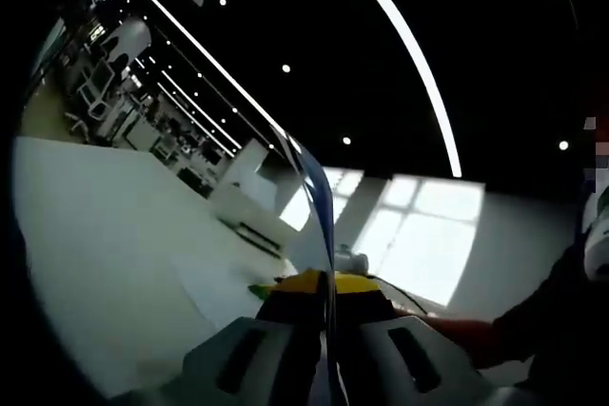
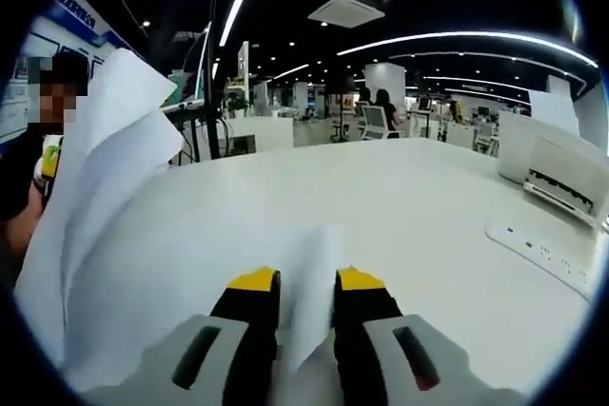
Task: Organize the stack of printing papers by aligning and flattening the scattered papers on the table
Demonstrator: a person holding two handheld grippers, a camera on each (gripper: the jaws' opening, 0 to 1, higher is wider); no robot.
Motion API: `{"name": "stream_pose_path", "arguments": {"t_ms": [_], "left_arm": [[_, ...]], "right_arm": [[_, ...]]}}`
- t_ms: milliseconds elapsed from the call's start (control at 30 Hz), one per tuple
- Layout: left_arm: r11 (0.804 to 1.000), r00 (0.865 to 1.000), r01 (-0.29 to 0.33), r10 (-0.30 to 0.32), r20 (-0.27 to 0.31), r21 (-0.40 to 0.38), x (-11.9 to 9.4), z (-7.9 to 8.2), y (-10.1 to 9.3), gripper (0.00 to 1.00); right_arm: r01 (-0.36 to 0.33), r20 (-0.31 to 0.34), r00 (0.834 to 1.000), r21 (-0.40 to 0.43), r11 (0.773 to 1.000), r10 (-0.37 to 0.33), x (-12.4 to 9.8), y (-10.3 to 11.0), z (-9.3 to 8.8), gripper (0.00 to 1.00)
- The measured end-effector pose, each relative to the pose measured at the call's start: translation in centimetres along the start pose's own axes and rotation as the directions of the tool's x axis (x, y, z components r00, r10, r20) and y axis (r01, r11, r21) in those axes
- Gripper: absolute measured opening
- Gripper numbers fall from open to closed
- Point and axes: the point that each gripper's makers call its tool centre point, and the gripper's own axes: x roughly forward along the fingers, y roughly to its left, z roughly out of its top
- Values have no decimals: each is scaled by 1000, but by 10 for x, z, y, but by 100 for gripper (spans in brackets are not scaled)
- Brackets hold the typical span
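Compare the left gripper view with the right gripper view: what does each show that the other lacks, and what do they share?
Left gripper view: the sheet of paper seen edge-on between the left gripper jaws, bright windows, and a dark sleeve.

Right gripper view: curling paper sheets held by the right gripper, and a power strip.

Both: the white table, a white printer, ceiling light strips.

1. The paper (image 1: 319,197) in the left gripper view stands edge-on, so its faces cannot be seen; its foot is hidden between the left gripper's (image 1: 326,284) jaws.
2. In the right gripper view the sheets (image 2: 105,187) run past the left and bottom edges; how many there are is unclear.
3. A fold of them hides the gap of the right gripper (image 2: 306,282).
4. The power strip (image 2: 542,256) is cut off at the right edge.
5. Far desks and chairs (image 2: 376,121) are too small to make out.
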Motion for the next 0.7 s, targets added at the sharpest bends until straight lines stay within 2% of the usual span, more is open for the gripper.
{"name": "stream_pose_path", "arguments": {"t_ms": [167, 500, 700], "left_arm": [[1000, 1000, -2, 2, 1, 1, 0, 0, -1, 6], [1000, 1000, -2, 2, 4, 0, 0, 0, 3, 6], [1000, 1000, -5, 5, 10, -1, 0, 1, 6, 6]], "right_arm": [[10, -11, 1000, 69, 998, -9, -4, 0, -1, 1], [4, 16, 1000, 102, 995, -6, -14, 7, 4, 0], [-8, 66, 998, 151, 988, -2, -25, 7, 14, 0]]}}
